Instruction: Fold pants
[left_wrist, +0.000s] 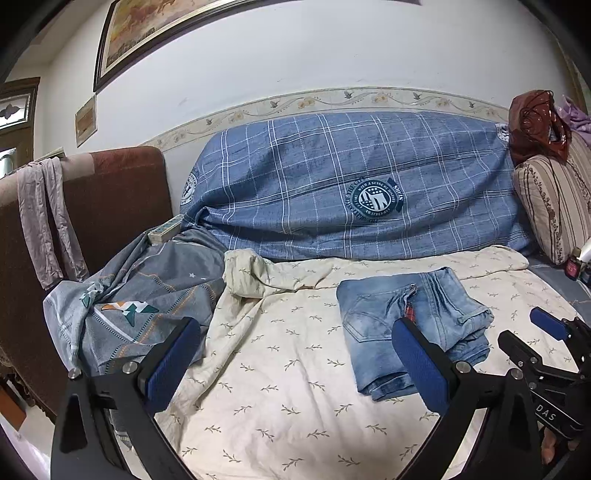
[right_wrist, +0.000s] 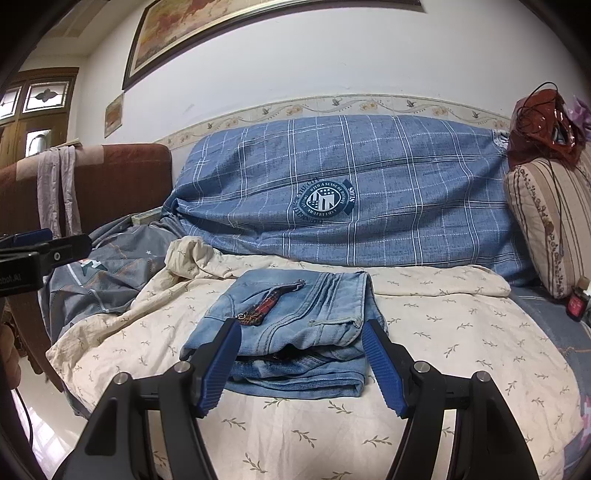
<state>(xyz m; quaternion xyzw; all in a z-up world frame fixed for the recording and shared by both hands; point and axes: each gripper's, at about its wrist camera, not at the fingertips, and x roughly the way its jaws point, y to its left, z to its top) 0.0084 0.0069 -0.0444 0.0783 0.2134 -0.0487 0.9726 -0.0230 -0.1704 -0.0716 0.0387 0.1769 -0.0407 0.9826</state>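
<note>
Light blue jeans (left_wrist: 373, 314) lie folded into a compact rectangle on the cream leaf-print sheet (left_wrist: 280, 391), with a red patterned strip (right_wrist: 264, 304) on top. My left gripper (left_wrist: 295, 328) is open wide above the sheet, and the jeans lie beyond its right finger (left_wrist: 417, 362). My right gripper (right_wrist: 301, 326) is open, its blue pads (right_wrist: 221, 365) standing either side of the near end of the folded jeans (right_wrist: 325, 295) without pressing on them. Each gripper shows in the other's view: the right gripper (left_wrist: 532, 336) at the right edge, the left gripper (right_wrist: 55, 240) at the left edge.
A blue plaid cover (left_wrist: 351, 184) drapes the sofa back. Crumpled grey bedding (left_wrist: 140, 302) lies at the left beside a brown armchair (left_wrist: 110, 192) with a grey cloth (left_wrist: 44, 221) over it. A striped cushion (right_wrist: 546, 221) and a red bag (right_wrist: 543, 122) sit at the right.
</note>
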